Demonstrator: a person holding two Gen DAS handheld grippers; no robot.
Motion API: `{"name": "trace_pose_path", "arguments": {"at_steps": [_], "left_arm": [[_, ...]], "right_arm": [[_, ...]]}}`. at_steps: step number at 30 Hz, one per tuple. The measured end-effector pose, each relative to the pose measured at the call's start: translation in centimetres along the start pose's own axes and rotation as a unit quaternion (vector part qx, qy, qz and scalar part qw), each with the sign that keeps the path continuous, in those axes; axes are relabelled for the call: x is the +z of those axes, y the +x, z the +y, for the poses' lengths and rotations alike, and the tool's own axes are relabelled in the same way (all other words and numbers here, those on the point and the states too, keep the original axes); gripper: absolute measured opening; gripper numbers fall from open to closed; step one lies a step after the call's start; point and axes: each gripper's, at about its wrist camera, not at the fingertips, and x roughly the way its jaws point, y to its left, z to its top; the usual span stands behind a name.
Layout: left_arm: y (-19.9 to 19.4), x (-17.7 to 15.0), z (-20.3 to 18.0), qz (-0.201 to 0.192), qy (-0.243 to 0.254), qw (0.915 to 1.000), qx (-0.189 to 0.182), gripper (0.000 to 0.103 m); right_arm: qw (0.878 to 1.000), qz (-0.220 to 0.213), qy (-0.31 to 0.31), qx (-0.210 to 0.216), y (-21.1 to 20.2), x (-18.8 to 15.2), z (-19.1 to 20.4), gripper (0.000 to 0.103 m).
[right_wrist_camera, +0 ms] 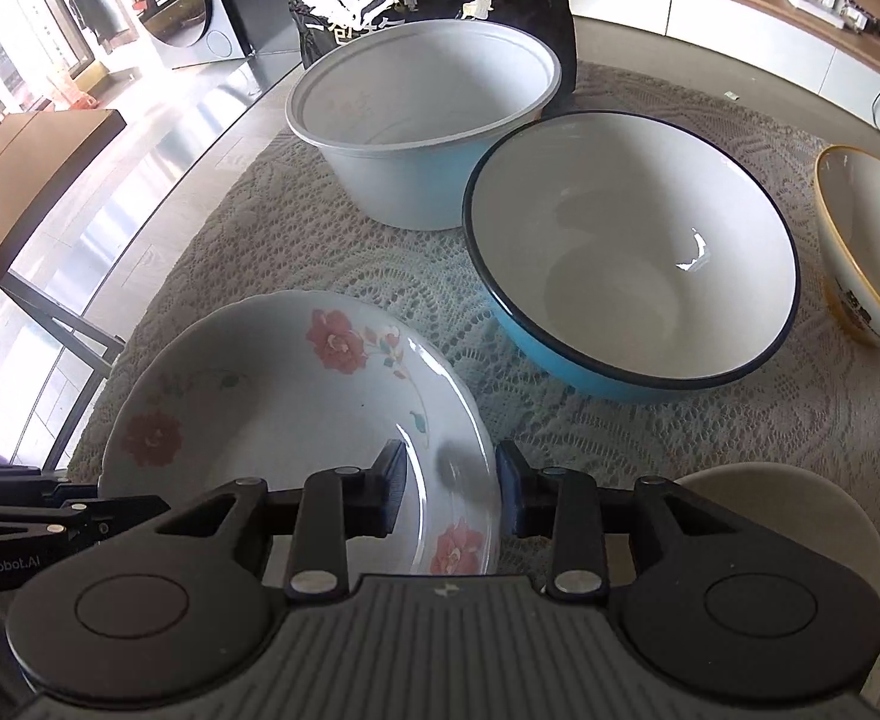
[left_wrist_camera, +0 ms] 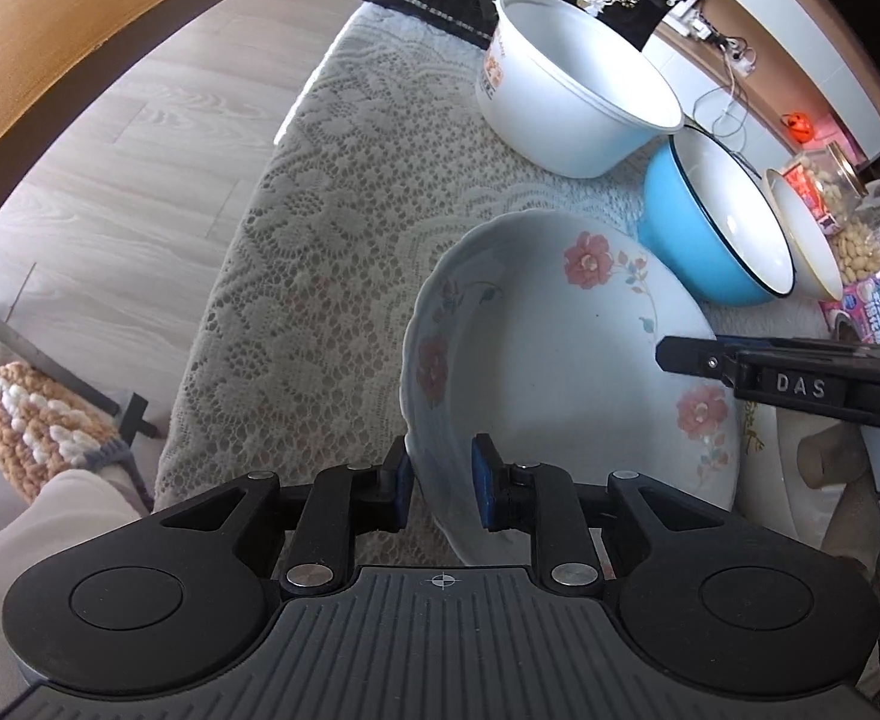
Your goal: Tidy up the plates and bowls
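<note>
- The floral plate (left_wrist_camera: 566, 372) sits on the lace tablecloth (left_wrist_camera: 320, 276), nearest of the dishes.
- The left gripper (left_wrist_camera: 440, 480) straddles the plate's near rim, jaws narrow; its fingers (left_wrist_camera: 487, 483) stand just off the rim, gripping nothing.
- The right gripper (right_wrist_camera: 452, 492) straddles the opposite rim, jaws parted with gaps showing on both sides.
- Behind the plate stand a white plastic bowl (right_wrist_camera: 422, 138), a blue enamel bowl (right_wrist_camera: 632, 258) and a yellow-rimmed bowl (right_wrist_camera: 866, 252).

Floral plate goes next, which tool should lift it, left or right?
Probably left. The left tool straddles the near rim of the floral plate with only a small gap. The right tool straddles the opposite rim more loosely.
</note>
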Motion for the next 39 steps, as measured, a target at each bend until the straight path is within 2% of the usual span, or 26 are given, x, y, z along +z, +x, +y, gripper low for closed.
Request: {"name": "trace_pose_path", "arguments": {"at_steps": [4,9,13,18,29,35,39], "left_arm": [[0.0,2.1,0.6,-0.012,-0.014,0.9992,0.035,0.035],[-0.2,4.6,0.9,-0.034,0.004,0.9986,0.041,0.035],[0.6,4.8,1.1,-0.011,0.015,0.9983,0.055,0.035],[1.0,4.3,0.1,-0.012,0.052,0.9962,0.069,0.038],[1.0,4.3,0.7,-0.001,0.033,0.9982,0.05,0.039],[0.9,4.8,1.4,-0.012,0.006,0.9997,0.022,0.04],[0.8,5.1,1.3,-0.022,0.004,0.9998,0.002,0.042]], "right_arm": [[1.0,0.011,-0.001,0.019,-0.5,-1.1,1.3,0.033],[0.999,0.018,0.004,0.032,-1.0,-3.7,2.1,0.034],[0.998,0.019,0.01,0.054,-1.8,-5.0,2.4,0.034],[0.999,0.004,0.008,0.053,-2.2,-5.9,2.8,0.034],[0.994,-0.002,0.041,0.101,-3.1,-8.6,3.4,0.036],[0.995,-0.01,0.047,0.082,-2.4,-7.9,3.8,0.036],[0.997,-0.036,0.039,0.051,-2.5,-7.3,3.6,0.036]]}}
